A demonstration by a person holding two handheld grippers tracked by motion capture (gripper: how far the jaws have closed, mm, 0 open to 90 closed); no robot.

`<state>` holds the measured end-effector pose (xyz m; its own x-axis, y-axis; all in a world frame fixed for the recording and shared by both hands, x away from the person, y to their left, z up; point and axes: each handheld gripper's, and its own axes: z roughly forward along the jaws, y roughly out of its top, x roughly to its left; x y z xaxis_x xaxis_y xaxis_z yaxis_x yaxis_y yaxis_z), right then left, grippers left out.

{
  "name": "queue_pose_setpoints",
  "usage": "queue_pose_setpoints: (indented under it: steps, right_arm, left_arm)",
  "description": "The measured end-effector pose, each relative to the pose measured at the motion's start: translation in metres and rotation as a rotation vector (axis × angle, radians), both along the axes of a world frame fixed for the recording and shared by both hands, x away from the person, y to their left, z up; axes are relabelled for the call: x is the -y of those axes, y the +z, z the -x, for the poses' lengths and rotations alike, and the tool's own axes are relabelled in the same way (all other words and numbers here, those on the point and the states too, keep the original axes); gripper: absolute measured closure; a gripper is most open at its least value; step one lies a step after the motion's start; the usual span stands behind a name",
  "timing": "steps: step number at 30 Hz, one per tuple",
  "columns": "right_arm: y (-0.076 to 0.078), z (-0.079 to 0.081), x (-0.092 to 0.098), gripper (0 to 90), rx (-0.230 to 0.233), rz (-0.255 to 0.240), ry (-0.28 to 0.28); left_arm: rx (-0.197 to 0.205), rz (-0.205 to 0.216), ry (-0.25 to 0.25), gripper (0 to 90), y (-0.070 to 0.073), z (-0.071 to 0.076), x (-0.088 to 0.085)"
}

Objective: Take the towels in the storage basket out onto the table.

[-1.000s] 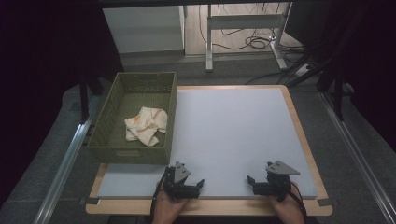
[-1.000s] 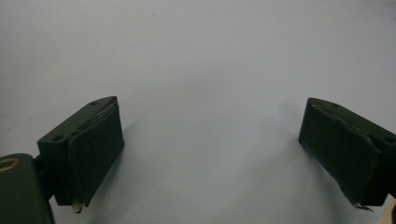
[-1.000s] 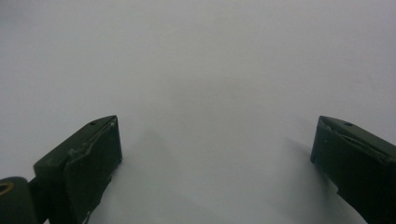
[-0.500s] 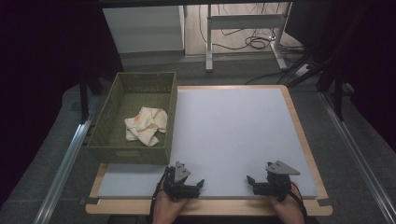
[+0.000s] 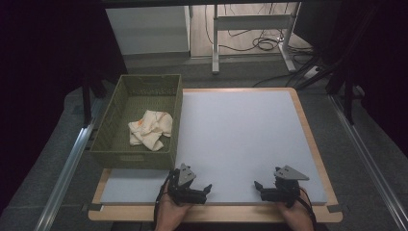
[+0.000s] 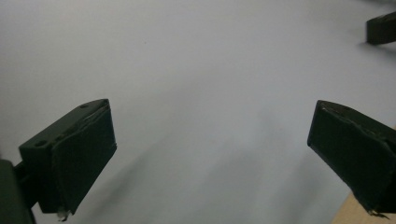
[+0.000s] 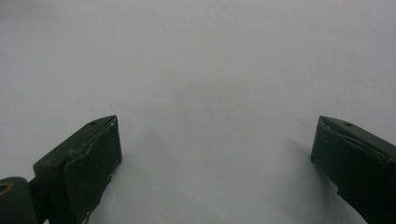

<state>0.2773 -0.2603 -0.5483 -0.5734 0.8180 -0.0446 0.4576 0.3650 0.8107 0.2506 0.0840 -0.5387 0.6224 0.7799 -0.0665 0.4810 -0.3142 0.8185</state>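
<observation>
My left gripper rests low over the near edge of the white mat, pointing right. Its jaws have just been opening and stand wide apart, with nothing between them; the left gripper view has only bare mat between its fingertips. My right gripper sits farther right along the same edge and points left, open and empty. In the right gripper view plain mat lies between its jaws. A crumpled cream cloth lies in the green basket at the table's left.
The mat lies on a wooden table. One of the right gripper's jaw tips pokes in at the top right of the left gripper view. Metal rails run along both sides of the table, and a desk frame with cables stands beyond it.
</observation>
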Motion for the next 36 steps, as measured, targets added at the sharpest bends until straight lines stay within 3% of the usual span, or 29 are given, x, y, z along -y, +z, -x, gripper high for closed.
queue_pose_setpoints:
  steps: [3,16,24,36]
  right_arm:
    - [0.0,0.0,0.0,1.9,0.0,0.0,0.0]
    - [0.0,0.0,0.0,2.0,0.0,0.0,0.001]
    - [0.0,0.0,0.0,2.0,0.0,0.0,0.002]
    - [0.0,0.0,0.0,2.0,0.0,0.0,0.002]
  left_arm:
    - [-0.008,-0.029,-0.03,0.6,0.004,-0.001,0.003]
    - [-0.021,-0.037,-0.068,0.6,0.018,-0.011,0.009]
    - [-0.056,-0.016,-0.081,0.5,0.024,-0.022,0.01]
    - [-0.063,-0.012,-0.111,0.8,0.039,-0.035,0.017]
